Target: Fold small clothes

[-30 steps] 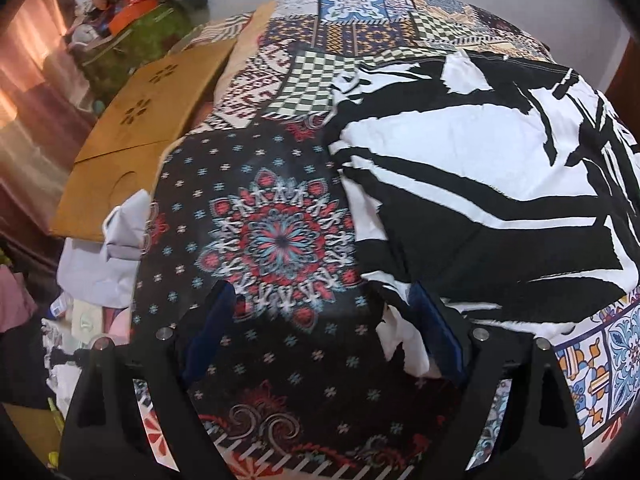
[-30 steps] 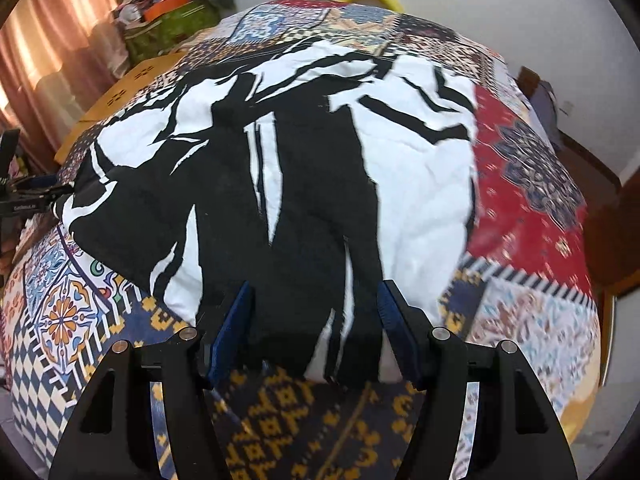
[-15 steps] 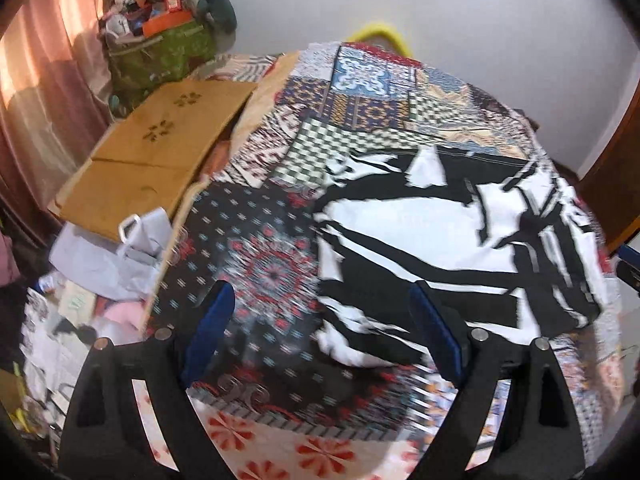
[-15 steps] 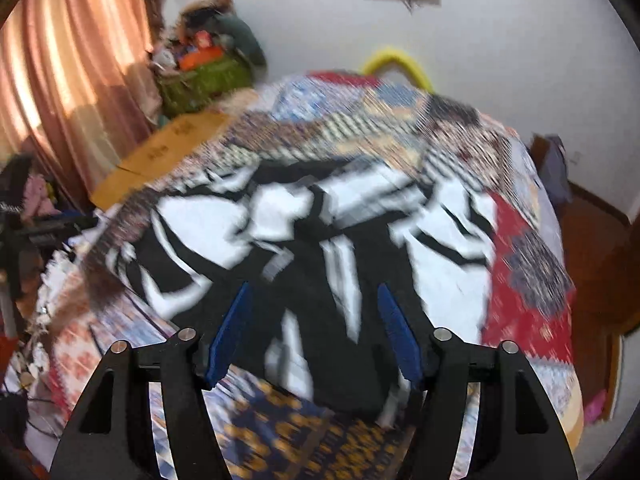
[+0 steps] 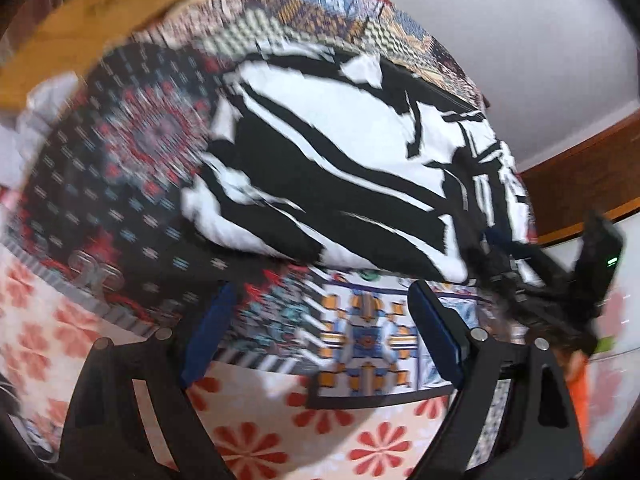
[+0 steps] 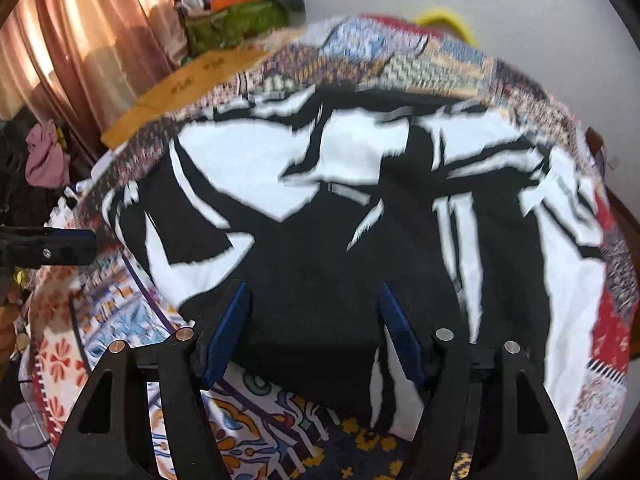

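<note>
A black-and-white patterned garment (image 5: 340, 152) lies spread flat on a patchwork bedspread (image 5: 132, 168). My left gripper (image 5: 324, 320) is open, its blue pads wide apart over the bedspread's near edge, short of the garment's hem and touching nothing. In the right wrist view the same garment (image 6: 360, 220) fills the middle. My right gripper (image 6: 316, 320) hangs open above the garment's near black edge, with no cloth pinched. The right gripper (image 5: 560, 280) shows at the garment's right corner in the left wrist view, and the left gripper (image 6: 52, 246) shows at the far left of the right wrist view.
Wooden boards (image 6: 192, 76) lie along the bed's far left side. Behind them stands a green bag (image 6: 236, 20) piled with clutter, next to pink curtains (image 6: 80, 40). A pink cloth (image 6: 44, 156) hangs at left. A white wall backs the bed; brown wooden trim (image 5: 580, 168) runs at right.
Both grippers have pulled back from the garment, which stays flat on the bed. The left view has swung right; its jaws now hang over the bedspread's near edge.
</note>
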`<state>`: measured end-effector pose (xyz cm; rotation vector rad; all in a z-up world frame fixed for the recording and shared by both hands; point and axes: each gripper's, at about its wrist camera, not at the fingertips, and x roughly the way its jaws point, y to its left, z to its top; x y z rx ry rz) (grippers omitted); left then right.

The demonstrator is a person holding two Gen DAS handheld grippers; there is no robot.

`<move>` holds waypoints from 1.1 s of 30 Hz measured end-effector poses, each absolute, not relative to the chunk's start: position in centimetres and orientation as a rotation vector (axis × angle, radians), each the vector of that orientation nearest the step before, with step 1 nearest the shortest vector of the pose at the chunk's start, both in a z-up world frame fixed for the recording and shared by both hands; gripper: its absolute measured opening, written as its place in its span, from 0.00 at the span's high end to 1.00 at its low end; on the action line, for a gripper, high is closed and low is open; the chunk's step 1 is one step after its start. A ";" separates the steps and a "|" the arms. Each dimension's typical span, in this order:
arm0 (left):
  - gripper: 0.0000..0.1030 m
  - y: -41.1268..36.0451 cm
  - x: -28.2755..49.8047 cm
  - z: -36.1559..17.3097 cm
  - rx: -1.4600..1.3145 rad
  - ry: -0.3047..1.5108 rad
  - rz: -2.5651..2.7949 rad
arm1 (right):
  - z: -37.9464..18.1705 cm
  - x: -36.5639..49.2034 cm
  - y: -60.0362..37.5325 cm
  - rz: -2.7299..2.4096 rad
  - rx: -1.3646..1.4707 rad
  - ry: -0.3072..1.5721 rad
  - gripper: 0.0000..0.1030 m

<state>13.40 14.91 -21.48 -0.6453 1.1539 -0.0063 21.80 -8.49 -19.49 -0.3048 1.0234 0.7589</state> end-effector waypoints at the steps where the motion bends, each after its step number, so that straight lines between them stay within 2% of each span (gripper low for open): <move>1: 0.15 14.8 13.7 -22.0 -0.688 1.163 -0.032 | -19.7 21.8 -8.7 0.761 -0.296 1.031 0.38; 12: 0.15 15.6 18.5 -23.9 -0.821 1.138 -0.011 | -20.1 22.1 -9.4 0.787 -0.229 1.081 0.38; 14: 0.19 16.2 19.5 -24.2 -0.829 1.133 0.020 | -20.2 22.0 -9.4 0.788 -0.226 1.082 0.38; 17: 0.43 16.8 20.6 -24.5 -0.811 1.130 0.106 | -20.2 21.9 -9.4 0.790 -0.216 1.084 0.37; 19: 0.70 17.2 20.9 -24.6 -0.798 1.124 0.150 | -20.2 21.9 -9.5 0.790 -0.209 1.085 0.37; 22: 0.81 17.8 20.6 -24.4 -0.803 1.098 0.161 | -20.0 21.6 -9.8 0.791 -0.201 1.086 0.38; 27: 0.84 17.9 19.9 -20.9 -0.670 1.019 0.203 | -18.9 21.3 -10.9 0.790 -0.182 1.066 0.38; 33: 0.85 17.0 19.0 -13.4 -0.387 0.853 0.293 | -17.5 21.7 -14.2 0.717 -0.204 1.015 0.38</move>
